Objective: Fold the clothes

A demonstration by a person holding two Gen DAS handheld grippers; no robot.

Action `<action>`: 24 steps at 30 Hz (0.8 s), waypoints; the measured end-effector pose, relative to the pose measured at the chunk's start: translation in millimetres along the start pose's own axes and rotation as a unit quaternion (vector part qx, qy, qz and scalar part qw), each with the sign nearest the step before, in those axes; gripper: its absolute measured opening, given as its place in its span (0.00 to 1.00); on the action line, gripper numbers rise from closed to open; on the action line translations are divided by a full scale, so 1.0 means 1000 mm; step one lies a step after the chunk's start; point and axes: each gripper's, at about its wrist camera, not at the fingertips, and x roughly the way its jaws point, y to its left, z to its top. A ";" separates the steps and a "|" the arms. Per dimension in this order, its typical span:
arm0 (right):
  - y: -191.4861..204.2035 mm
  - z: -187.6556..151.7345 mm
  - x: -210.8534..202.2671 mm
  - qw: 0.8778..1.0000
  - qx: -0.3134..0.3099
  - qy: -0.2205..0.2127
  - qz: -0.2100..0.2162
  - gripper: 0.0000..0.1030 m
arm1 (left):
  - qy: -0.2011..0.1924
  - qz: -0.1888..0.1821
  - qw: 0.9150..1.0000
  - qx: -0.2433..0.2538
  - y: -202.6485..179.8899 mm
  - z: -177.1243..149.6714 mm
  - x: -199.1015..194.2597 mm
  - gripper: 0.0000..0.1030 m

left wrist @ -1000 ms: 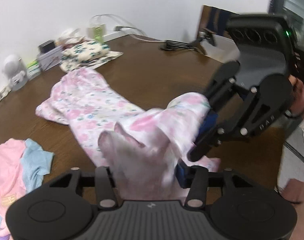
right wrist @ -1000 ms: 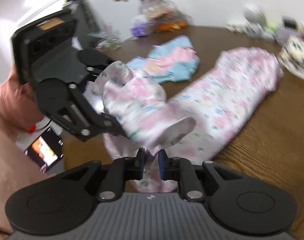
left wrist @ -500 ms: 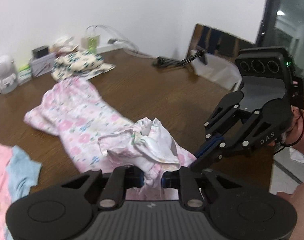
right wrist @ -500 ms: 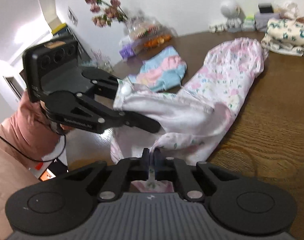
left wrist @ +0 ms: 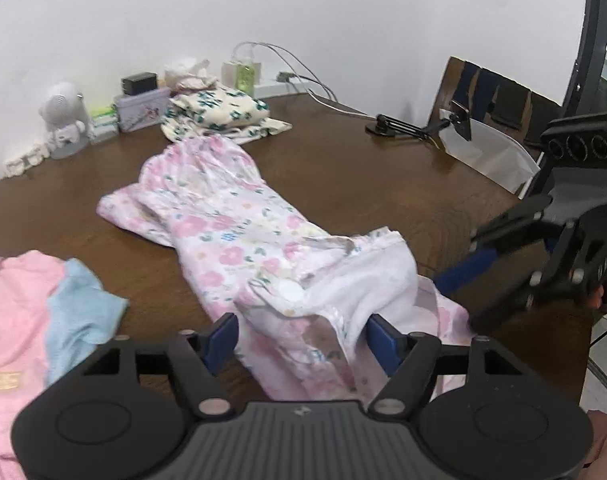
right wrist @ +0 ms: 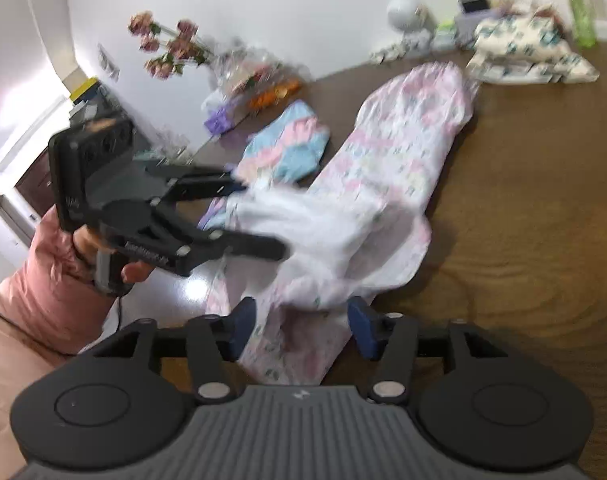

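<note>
Whereas half a second ago both claws were pinched shut on the bunched end of the pink floral garment (left wrist: 231,232), each now stands wide open with nothing gripped. The left claw (left wrist: 301,338) has its blue pads spread to either side of the folded-over end of the cloth, which lies loose between them; whether the pads brush the fabric I cannot tell. The right claw (right wrist: 301,326) is spread just as wide over the same end, seen blurred in its own view; in the left view it (left wrist: 463,280) sits at the near right edge of the desk (left wrist: 363,184), fingers apart, the lower one close against the cloth. The garment has dropped from the raised bundle and lies stretched along the desk, its far end toward the back edge beside a folded cream floral pile (left wrist: 219,114), its near end doubled back showing the white inside. A pink and blue garment (left wrist: 43,300) lies apart at the near left edge. A hand in a pink sleeve (right wrist: 55,280) holds the left claw's handle.
</note>
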 end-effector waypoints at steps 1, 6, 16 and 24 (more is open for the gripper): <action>-0.002 0.004 0.002 1.000 -0.003 -0.001 -0.004 0.65 | -0.001 0.000 1.000 -0.004 0.003 0.000 -0.002 0.69; -0.010 0.027 0.010 1.000 -0.017 -0.007 -0.022 0.69 | -0.008 -0.009 0.999 -0.036 0.013 0.002 -0.002 0.68; -0.015 0.052 0.038 0.998 -0.047 0.008 -0.029 0.10 | -0.012 -0.026 0.999 -0.032 0.014 0.001 0.007 0.51; -0.024 0.052 0.041 0.999 -0.034 -0.002 -0.029 0.24 | -0.021 -0.003 0.999 -0.027 0.012 0.001 0.006 0.66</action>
